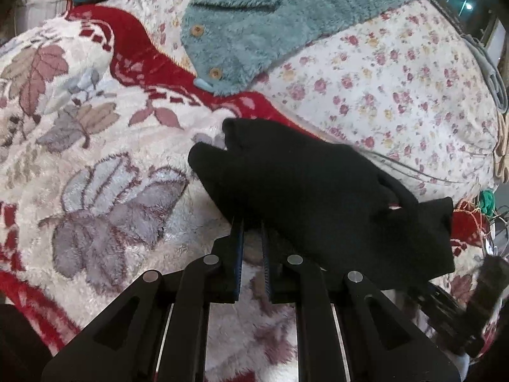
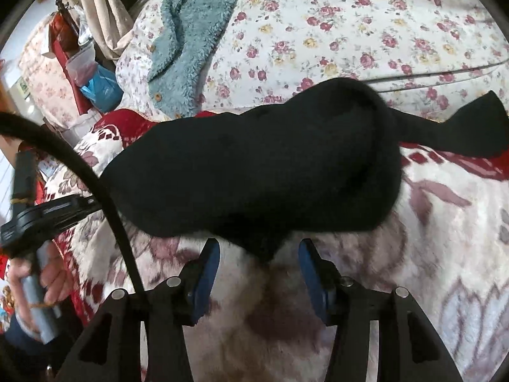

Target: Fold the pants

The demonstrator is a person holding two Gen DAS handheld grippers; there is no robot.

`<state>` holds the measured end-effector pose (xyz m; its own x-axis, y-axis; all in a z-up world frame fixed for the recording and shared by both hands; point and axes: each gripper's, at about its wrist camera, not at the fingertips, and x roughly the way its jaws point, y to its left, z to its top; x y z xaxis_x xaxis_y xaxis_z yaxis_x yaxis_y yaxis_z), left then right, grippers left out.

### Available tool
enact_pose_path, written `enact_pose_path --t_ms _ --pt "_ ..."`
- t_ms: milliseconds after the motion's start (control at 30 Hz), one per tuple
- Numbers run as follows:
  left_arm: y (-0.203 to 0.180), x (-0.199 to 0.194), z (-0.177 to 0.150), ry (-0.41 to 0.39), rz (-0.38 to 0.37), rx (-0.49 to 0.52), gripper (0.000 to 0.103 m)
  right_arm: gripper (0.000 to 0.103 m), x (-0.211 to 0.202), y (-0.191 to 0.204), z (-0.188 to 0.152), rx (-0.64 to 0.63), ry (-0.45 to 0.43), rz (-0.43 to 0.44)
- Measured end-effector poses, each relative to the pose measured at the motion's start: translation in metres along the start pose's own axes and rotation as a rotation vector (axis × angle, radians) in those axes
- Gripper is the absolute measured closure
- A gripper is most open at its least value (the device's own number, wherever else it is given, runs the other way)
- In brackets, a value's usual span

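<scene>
There was one pair of black pants (image 1: 305, 197), lying bunched on a fluffy blanket (image 1: 105, 172) with red borders and leaf patterns. This blanket covered part of a bed, next to a quilt (image 1: 397, 89) with small roses. One teal fleece jacket (image 1: 254, 31) with wooden buttons lay on the quilt, well apart from the pants; three of its buttons showed in the left wrist view.

Two claws were in use. The left claw (image 1: 253, 226) was clenched on the near edge of the pants, its two fingers almost together and their tips hidden under the black cloth. The right claw (image 2: 259, 254) was released, its two blue pads (image 2: 208, 270) wide apart, and a low fold of the pants (image 2: 254, 165) hung just between them; I could not tell if it touched them.

In the right wrist view a black cable (image 2: 95, 184) crossed the left side in front of the blanket, and the person's left hand (image 2: 41, 283) held the gray handle of the other tool. Boxes and bags stood beyond the bed; no writing could be read.
</scene>
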<state>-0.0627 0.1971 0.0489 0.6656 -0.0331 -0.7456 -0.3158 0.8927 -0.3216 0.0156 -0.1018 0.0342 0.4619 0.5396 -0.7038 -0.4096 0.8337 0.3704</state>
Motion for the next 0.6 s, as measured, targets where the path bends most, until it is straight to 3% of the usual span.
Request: enact_pose_path --t_ms 100,233,300,333,367,467,600 --pt "-0.006 -0.015 -0.003 -0.029 -0.018 0.002 0.094 0.053 0.012 -0.004 0.005 0.028 -0.003 0.003" --pt "-0.027 -0.034 -0.013 -0.053 -0.108 0.059 0.083 0.055 0.019 -0.003 0.007 0.022 -0.004 0.007" --pt "-0.042 -0.042 -0.022 -0.054 -0.155 0.103 0.079 0.072 0.017 -0.005 0.007 0.018 0.003 0.023" --pt "-0.047 -0.042 -0.024 -0.047 -0.168 0.116 0.075 0.086 0.016 -0.007 0.006 0.020 0.007 0.039" --pt "-0.055 -0.040 -0.030 -0.026 -0.187 0.144 0.068 0.090 0.015 -0.009 0.005 0.021 0.012 0.057" --pt "-0.075 -0.030 -0.046 0.036 -0.195 0.208 0.067 0.097 0.006 -0.009 0.003 -0.008 0.009 0.065" --pt "-0.103 -0.015 -0.066 0.120 -0.239 0.260 0.067 0.097 -0.014 -0.011 -0.001 -0.057 0.000 0.039"
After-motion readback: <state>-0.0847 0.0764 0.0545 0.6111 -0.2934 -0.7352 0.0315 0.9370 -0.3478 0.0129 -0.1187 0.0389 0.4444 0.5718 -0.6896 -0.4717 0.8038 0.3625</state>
